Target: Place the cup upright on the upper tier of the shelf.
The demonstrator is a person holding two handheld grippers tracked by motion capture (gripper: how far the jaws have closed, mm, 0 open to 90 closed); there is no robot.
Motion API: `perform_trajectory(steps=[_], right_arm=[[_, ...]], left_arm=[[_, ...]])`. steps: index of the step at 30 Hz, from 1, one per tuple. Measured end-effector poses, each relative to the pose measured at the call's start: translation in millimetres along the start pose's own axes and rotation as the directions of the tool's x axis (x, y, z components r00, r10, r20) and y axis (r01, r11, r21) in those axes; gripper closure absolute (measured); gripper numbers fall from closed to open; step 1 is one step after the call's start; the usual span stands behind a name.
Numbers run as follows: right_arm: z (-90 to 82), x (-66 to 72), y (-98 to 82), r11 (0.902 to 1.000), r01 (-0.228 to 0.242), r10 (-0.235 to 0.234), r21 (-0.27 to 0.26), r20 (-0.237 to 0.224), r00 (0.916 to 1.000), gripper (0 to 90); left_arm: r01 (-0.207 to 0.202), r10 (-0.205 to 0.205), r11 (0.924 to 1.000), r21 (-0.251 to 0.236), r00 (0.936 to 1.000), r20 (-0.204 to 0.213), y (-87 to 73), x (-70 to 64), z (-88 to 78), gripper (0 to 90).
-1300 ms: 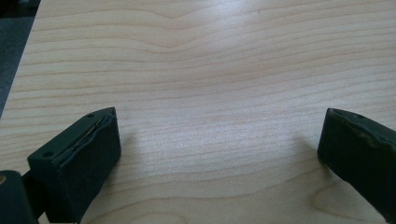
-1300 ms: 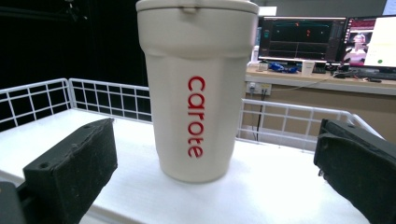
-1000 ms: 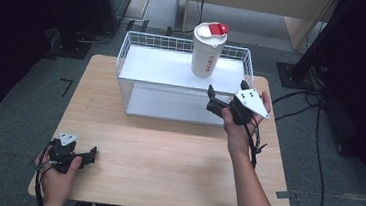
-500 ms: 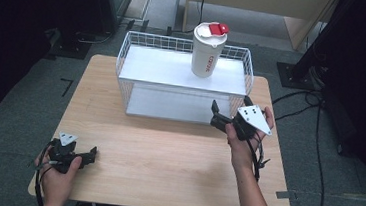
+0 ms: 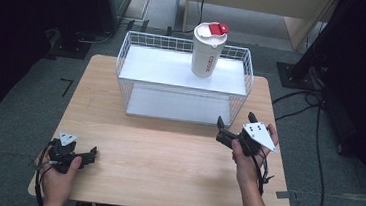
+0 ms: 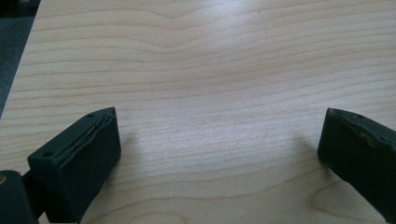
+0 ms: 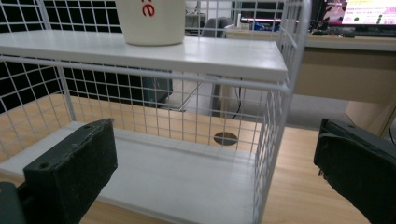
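Rack [image 5: 182, 85] sits at the table's [image 5: 166, 157] far side, cup [image 5: 207, 50] up on its top shelf, right of middle.

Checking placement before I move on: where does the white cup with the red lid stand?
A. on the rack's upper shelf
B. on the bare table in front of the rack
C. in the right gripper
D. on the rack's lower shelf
A: the white cup stands upright on the upper shelf of the wire rack.

The high view looks forward and down over the whole surface [image 5: 165, 166]. The left gripper view sits close above bare wood; the right faces the wire shelf [image 7: 280, 74] nearby, shared with the high view.
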State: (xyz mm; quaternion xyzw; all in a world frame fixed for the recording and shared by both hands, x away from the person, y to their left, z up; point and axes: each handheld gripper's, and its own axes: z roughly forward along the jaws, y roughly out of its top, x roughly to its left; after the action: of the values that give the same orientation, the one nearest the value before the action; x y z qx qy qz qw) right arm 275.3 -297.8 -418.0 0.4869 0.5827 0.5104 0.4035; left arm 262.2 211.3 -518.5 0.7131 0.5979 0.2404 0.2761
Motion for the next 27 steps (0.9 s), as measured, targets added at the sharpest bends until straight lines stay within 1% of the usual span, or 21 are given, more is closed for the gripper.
perform_trajectory(steps=[8, 16, 27], right_arm=[[-12.6, -13.2, -20.8, 0.9994, -0.016, 0.015, 0.032, 0.037, 0.9992, 0.0], [-24.2, -21.2, -40.9, 0.9977, -0.014, 0.011, 0.067, 0.052, 0.9986, 0.0], [-41.8, -34.9, -61.5, 0.9949, -0.028, 0.019, 0.096, 0.089, 0.9958, 0.0]], left_arm=[[0.0, 0.0, 1.0, 0.0, 1.0, 0.0, 0.0, 0.0, 0.0, 0.0], [0.002, -0.002, 1.0, -0.002, 1.0, 0.0, 0.0, -0.1, 0.1, 0.0], [0.001, -0.001, 1.0, -0.001, 1.0, 0.0, 0.0, -0.1, 0.0, 0.0]])
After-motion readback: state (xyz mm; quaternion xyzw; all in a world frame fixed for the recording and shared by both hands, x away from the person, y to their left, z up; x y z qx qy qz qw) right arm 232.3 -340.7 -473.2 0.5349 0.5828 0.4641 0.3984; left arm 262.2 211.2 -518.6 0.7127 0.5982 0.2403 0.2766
